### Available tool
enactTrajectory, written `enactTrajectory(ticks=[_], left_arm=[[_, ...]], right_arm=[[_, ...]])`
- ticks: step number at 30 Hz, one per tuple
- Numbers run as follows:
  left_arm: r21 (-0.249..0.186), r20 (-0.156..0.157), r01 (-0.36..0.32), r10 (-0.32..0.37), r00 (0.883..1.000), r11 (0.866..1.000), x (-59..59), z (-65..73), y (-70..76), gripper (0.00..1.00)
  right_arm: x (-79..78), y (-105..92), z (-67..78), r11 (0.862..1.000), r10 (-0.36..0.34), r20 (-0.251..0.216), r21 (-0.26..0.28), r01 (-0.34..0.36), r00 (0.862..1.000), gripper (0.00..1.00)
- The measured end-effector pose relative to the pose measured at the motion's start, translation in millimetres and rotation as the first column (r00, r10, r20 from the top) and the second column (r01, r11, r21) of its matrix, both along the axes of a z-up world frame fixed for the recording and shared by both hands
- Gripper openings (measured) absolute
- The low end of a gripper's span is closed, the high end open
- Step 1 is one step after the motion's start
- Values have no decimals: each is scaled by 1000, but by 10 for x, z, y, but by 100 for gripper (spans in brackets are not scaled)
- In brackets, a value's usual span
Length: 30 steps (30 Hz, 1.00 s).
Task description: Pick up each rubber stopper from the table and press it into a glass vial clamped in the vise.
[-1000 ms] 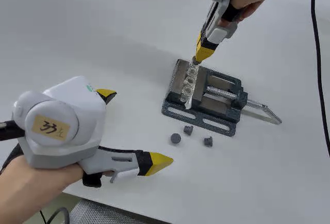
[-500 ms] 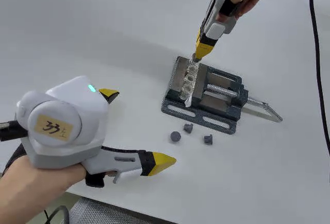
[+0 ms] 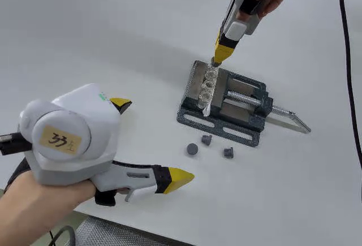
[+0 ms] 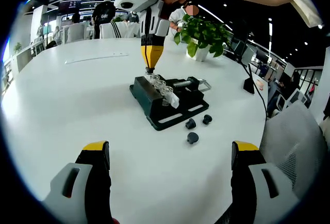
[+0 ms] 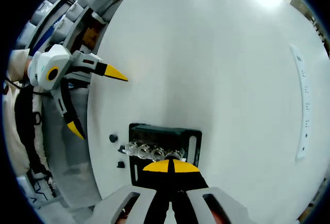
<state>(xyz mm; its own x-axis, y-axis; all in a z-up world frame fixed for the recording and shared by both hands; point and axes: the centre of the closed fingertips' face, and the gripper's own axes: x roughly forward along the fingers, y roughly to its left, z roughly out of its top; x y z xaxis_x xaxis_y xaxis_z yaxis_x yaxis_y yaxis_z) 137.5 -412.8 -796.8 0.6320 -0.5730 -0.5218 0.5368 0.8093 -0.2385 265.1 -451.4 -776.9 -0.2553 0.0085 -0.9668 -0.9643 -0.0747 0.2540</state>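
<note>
A dark vise [image 3: 243,123] clamps a row of glass vials [image 3: 207,90]. My right gripper [image 3: 216,60] comes down from the top, its yellow tips shut on a small grey rubber stopper at the mouth of the farthest vial. In the right gripper view the jaws [image 5: 172,166] meet just over the vials [image 5: 152,153]. Three loose stoppers lie in front of the vise: a round one [image 3: 193,149] and two more [image 3: 206,139] [image 3: 228,152]. My left gripper [image 3: 158,139] hovers at the lower left, open and holding nothing; its view shows the vise [image 4: 170,110] ahead.
A black cable [image 3: 348,59] runs down the right side of the white table [image 3: 85,31]. The vise handle [image 3: 291,119] sticks out to the right. Bare tabletop lies between my left gripper and the vise. A potted plant [image 4: 203,38] stands beyond the vise.
The right gripper's tip stays on the farthest vial while its body has shifted slightly up and right. The left gripper has hardly moved.
</note>
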Motion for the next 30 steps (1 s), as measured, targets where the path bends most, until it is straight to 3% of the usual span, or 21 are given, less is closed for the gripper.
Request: enactTrajectory(ticks=[10,11,15,16,20,25,27,30], left_arm=[[-1,1,1,-1,1000,1000,-9,-1,-13,98],[1,2,2,-2,1000,1000,-10,3,-17,98],[-4,5,1,-1,1000,1000,-2,22,-26,98],[1,10,4,-4,1000,1000,-2,43,-26,98],[-4,19,-3,3,1000,1000,0,80,-9,98],[0,27,-6,6,1000,1000,-7,140,4,98],[8,32,-5,5,999,1000,-8,125,21,98],[6,34,-8,8,999,1000,-8,149,23,98]], right_arm=[[8,-28,2,1000,-7,22,-15,7,1000,0],[-11,-29,7,1000,22,31,-4,-22,999,0],[-24,-40,12,1000,-8,29,2,8,1000,0],[-19,-33,12,999,40,51,19,-41,998,0],[9,-28,9,1000,-19,36,21,18,999,0],[1,-13,15,999,-5,11,53,4,1000,0],[33,1,2,998,-36,-5,49,36,999,0],[18,1,6,999,-29,-17,46,30,999,0]])
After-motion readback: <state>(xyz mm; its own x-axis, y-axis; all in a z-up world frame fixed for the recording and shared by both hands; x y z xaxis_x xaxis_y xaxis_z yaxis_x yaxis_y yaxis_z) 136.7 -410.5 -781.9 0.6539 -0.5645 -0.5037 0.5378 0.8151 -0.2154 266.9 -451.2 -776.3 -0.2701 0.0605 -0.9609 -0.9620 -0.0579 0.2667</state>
